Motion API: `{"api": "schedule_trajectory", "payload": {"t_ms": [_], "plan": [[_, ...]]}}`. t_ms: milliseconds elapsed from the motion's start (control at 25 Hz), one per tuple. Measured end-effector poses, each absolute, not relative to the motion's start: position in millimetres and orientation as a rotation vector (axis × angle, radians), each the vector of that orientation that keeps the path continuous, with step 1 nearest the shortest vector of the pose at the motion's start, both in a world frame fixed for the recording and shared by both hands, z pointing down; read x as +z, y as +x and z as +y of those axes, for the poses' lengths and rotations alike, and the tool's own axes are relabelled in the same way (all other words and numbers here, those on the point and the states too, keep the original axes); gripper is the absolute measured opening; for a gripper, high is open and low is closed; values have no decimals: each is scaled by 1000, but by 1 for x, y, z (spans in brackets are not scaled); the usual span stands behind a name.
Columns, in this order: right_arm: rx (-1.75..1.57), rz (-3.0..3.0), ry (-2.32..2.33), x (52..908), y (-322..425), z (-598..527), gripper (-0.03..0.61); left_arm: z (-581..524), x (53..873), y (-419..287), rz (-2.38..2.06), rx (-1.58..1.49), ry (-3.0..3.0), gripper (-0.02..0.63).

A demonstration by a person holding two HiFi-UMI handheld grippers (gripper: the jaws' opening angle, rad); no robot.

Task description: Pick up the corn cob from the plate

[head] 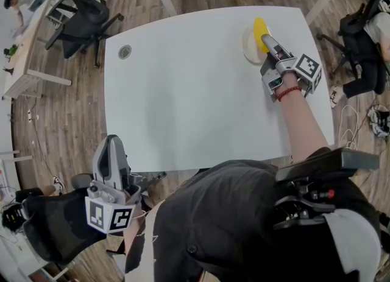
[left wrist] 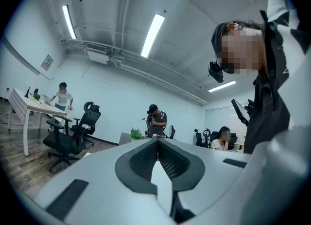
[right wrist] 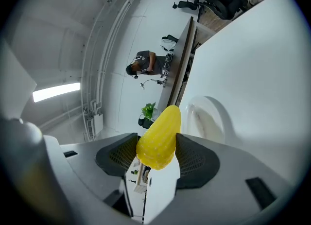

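1. One cob (right wrist: 158,139), yellow, sits clamped between the pads of the right gripper (head: 265,40), over the plate (head: 248,49) at the far right of the table (head: 183,92)
2. Off the near left edge hangs the left gripper (left wrist: 157,144), jaws pressed together, nothing in them
3. Progress, by my reading: grasp made; whether the cob is clear of the plate I cannot tell; carrying it up and away is left
4. Long axis runs along the right gripper's line: thick end in the pads, tapered tip pointing far and slightly left
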State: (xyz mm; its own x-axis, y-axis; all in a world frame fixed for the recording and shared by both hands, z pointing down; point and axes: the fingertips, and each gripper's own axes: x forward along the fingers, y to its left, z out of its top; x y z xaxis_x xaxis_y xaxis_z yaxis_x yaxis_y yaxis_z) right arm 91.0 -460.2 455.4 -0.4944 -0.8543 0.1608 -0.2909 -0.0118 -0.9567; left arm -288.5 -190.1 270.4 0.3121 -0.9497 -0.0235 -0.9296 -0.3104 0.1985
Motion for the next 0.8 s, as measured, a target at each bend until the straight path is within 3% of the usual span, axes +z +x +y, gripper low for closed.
{"api": "schedule_trajectory", "payload": {"t_ms": [480, 800], "plan": [[-1451, 1817, -1066, 424, 78, -438, 255, -174, 258, -305, -1820, -265, 2434, 15], [-1367, 1866, -991, 394, 76, -413, 255, -166, 250, -319, -1777, -462, 2408, 15]]}}
